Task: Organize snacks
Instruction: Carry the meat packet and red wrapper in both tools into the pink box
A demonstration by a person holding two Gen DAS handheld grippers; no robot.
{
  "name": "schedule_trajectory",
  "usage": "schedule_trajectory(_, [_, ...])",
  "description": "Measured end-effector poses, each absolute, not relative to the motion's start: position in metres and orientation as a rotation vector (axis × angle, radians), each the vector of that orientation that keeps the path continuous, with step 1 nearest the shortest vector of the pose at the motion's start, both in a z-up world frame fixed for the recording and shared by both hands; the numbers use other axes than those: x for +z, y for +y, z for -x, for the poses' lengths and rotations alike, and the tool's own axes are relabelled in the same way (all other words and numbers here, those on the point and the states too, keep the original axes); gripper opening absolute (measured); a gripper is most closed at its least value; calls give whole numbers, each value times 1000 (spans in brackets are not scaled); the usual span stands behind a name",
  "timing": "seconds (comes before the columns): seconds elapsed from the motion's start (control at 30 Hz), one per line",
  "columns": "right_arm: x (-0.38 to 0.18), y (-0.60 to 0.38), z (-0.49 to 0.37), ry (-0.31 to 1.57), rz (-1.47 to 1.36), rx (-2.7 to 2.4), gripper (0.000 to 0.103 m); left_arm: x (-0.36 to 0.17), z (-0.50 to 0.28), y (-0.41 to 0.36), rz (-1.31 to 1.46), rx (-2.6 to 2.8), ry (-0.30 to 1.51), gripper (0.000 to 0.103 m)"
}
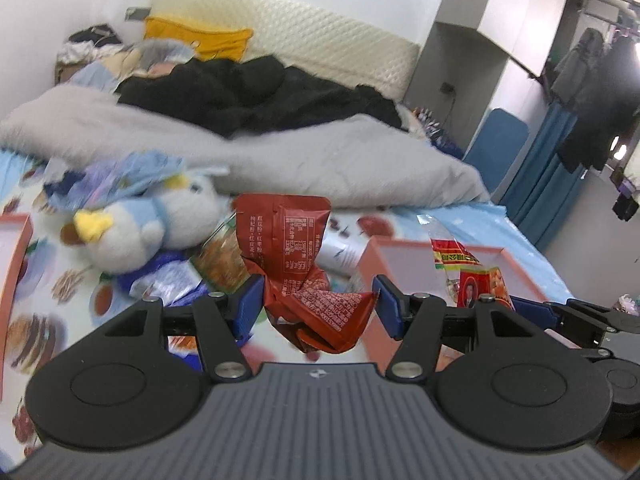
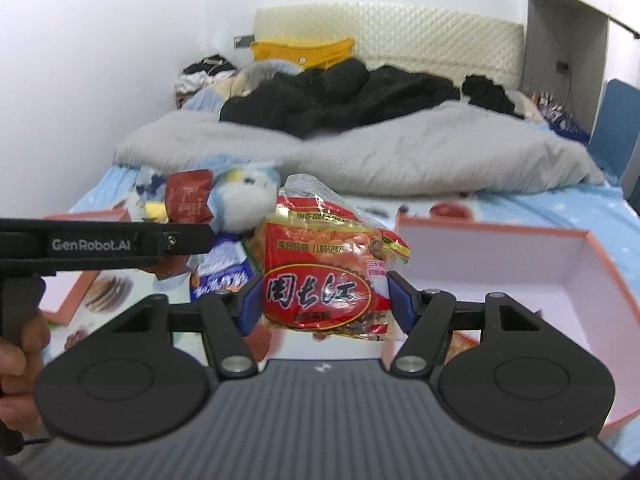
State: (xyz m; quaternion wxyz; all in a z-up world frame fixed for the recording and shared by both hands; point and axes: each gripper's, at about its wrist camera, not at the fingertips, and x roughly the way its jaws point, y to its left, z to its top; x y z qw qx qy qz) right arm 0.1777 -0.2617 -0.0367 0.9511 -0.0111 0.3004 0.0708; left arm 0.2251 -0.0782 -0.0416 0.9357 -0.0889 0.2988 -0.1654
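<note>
Left wrist view: the left gripper is clenched on a crumpled dark red snack packet, its blue pads pressing the packet from both sides. The packet is held above the bed, clear of the printed sheet. At 3 o'clock from the packet, the right gripper enters from the frame edge, carrying a bright red and yellow snack bag in front of a pink-walled box. At 10 o'clock lies a blue and white plush toy; just beside it, at 9 o'clock from the packet, lie a clear packet of orange snacks and a blue and white snack bag. A second pink box shows at the left edge. A grey duvet crosses the bed at 12 o'clock, with black clothing behind it.

Right wrist view: the right gripper is closed on the red and yellow snack bag, held in the air near the left wall of the open pink box, which lies at 3 o'clock. At 9 o'clock the left gripper holds the dark red snack packet in front of the plush toy. The person's left hand grips the handle at 8 o'clock.
</note>
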Motion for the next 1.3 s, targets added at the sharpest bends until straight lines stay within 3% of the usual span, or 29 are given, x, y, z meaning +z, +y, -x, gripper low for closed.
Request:
schedule_trajectory(0.5, [0, -337, -175, 502, -7, 15, 66, 5, -231, -176, 120, -482, 537, 65])
schedule_trajectory(1.3, [-95, -445, -201, 729, -107, -154, 66, -92, -301, -298, -5, -565, 763, 65])
